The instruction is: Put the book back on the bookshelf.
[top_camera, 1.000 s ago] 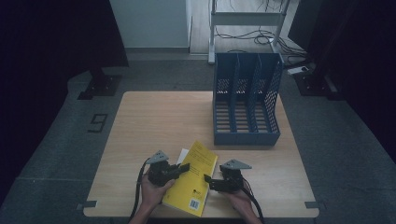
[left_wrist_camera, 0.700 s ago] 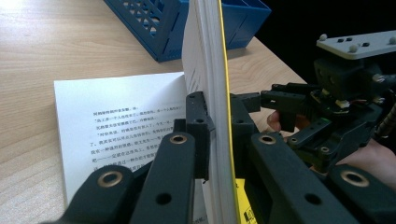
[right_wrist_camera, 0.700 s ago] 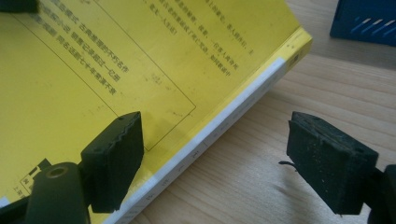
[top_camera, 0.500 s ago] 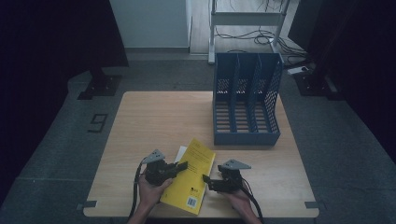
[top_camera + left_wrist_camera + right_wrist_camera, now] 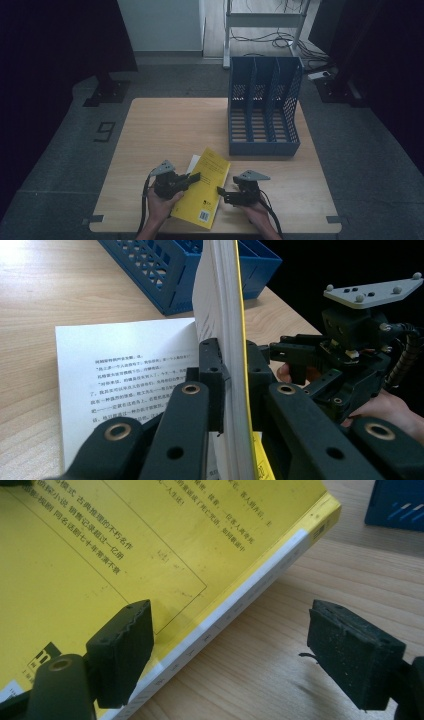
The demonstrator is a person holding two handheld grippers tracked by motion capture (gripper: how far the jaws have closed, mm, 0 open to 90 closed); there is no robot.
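Wooden table [image 5: 165,130], dim room. Blue file rack [image 5: 263,112] at 1 o'clock. Yellow book [image 5: 206,186] near the 6 o'clock edge, lifted open over a white page [image 5: 120,375]. Left gripper [image 5: 191,177] clamped on the book's pages. Right gripper [image 5: 221,193] jaws apart, at its spine edge.

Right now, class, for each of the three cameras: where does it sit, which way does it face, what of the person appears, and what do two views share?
High view: above the person's side, facing forward and down on the table; forearms, hands and both claws enter from below.
Left gripper view: rides the left claw, looking along jaws shut on the yellow book; the other hand shows.
Right gripper view: rides the right claw, jaws open beside the book's spine.
Shared: the book and the blue file rack.
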